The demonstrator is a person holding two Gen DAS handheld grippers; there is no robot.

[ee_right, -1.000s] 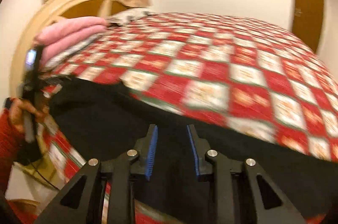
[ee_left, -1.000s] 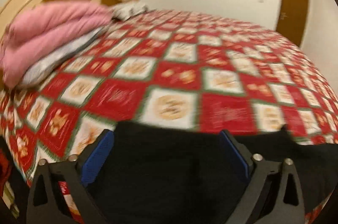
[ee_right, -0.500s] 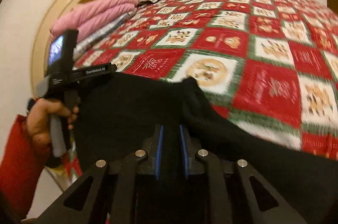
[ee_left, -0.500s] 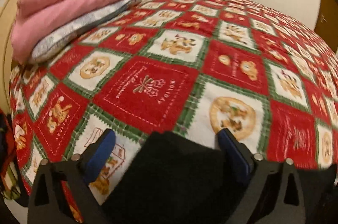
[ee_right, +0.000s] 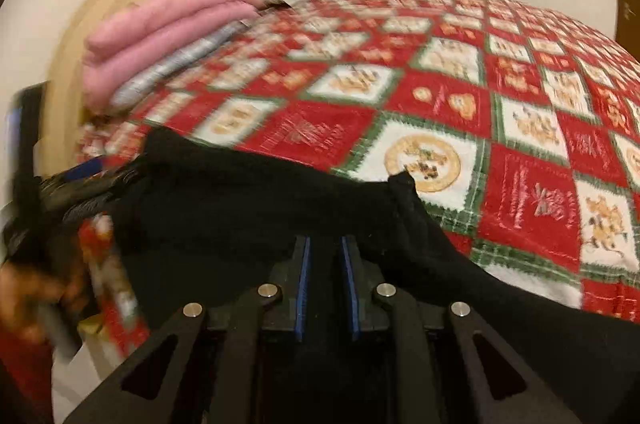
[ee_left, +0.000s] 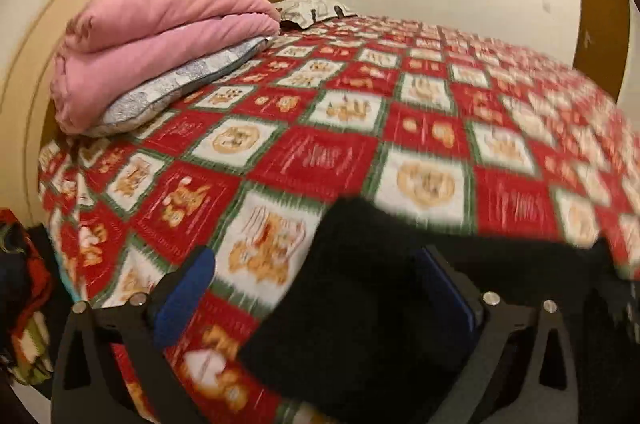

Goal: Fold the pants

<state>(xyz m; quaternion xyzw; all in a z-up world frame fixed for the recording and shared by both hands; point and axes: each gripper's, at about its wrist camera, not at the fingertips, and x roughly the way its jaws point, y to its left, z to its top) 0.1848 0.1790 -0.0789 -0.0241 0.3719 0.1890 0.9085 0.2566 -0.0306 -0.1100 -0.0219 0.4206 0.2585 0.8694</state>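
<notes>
Two claws worked the pants (ee_right: 248,224) on the bedspread (ee_left: 320,159): your left claw (ee_left: 316,288) gaped wide over one edge; your right claw (ee_right: 325,260), nearly closed, pinched the cloth.

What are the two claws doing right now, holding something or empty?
Left claw: wide open, black pants lying between its fingers, not gripped.
Right claw: nearly closed on the black pants; a small gap remains, so a firm grip cannot be told.
</notes>
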